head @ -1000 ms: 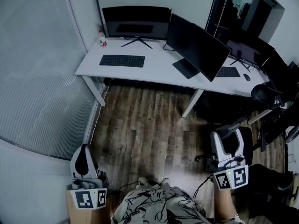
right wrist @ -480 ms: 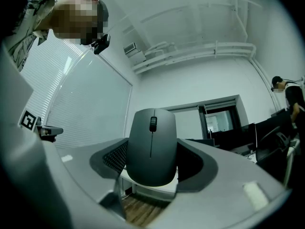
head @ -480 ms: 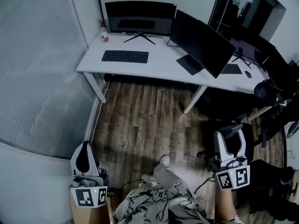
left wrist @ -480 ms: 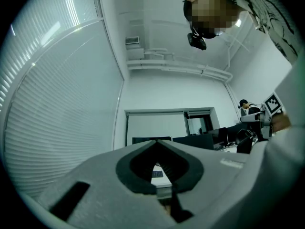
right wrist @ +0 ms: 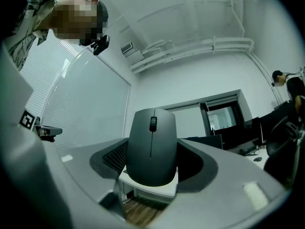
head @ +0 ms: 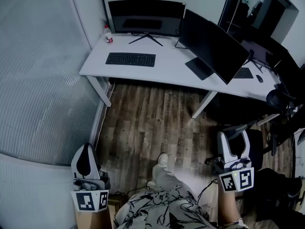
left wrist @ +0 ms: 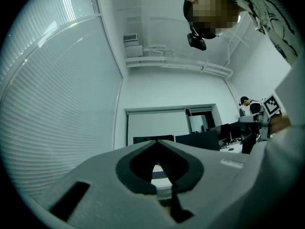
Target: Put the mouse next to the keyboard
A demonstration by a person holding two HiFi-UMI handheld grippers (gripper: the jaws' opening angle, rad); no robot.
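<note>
**Wood floor to cross, mouse in the right gripper**

Wood floor (head: 143, 123) lies open between the person and the tabletop. Nearest, the right gripper (head: 233, 140) has its fingers clamped on the sides of the mouse (right wrist: 151, 144). The left gripper (head: 86, 151) has its fingers together on nothing. The mouse looks light, rigid and smooth-shelled, so the side grip suits it, though it could slip. Farther off, the tabletop (head: 167, 68) shows bare room just right of the keyboard (head: 130, 59), short of the angled monitor (head: 209, 44) and back from the front edge.
</note>
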